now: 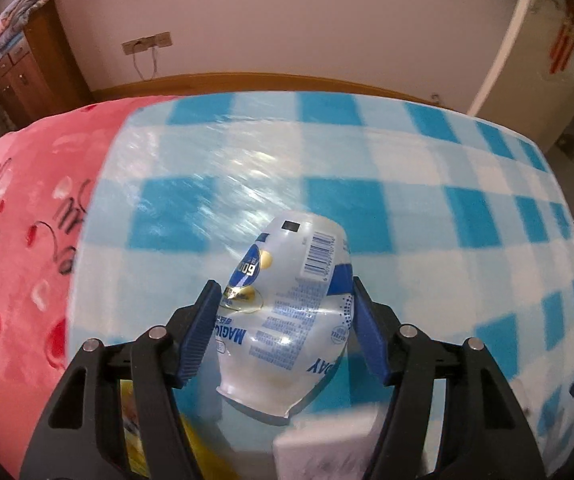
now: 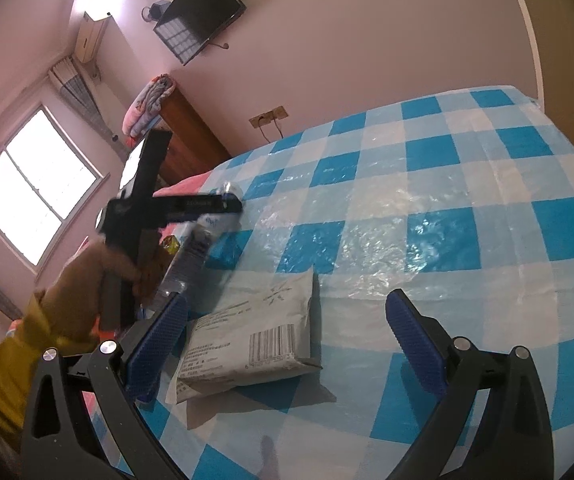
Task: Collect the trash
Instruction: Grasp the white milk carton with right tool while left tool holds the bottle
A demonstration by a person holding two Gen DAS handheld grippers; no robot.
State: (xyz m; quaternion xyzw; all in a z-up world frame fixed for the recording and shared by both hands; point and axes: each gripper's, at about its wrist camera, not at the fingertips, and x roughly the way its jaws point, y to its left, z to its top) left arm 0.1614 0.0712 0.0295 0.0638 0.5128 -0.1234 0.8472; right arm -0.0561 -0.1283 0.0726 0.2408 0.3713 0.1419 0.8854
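Note:
My left gripper (image 1: 287,300) is shut on a crushed clear plastic bottle (image 1: 287,312) with a blue and white label, held above the blue checked bed cover (image 1: 427,208). The right wrist view shows that same gripper (image 2: 223,204) and the bottle (image 2: 195,248) lifted at the left. My right gripper (image 2: 287,320) is open and empty, just above a white paper packet (image 2: 255,336) with a barcode that lies flat on the cover (image 2: 427,208).
A pink blanket (image 1: 19,248) lies on the left of the bed. A yellow wrapper (image 1: 135,420) and a white block (image 1: 327,448) sit below my left gripper. A wooden cabinet (image 1: 27,80) stands by the far wall, a door (image 1: 539,60) at the right.

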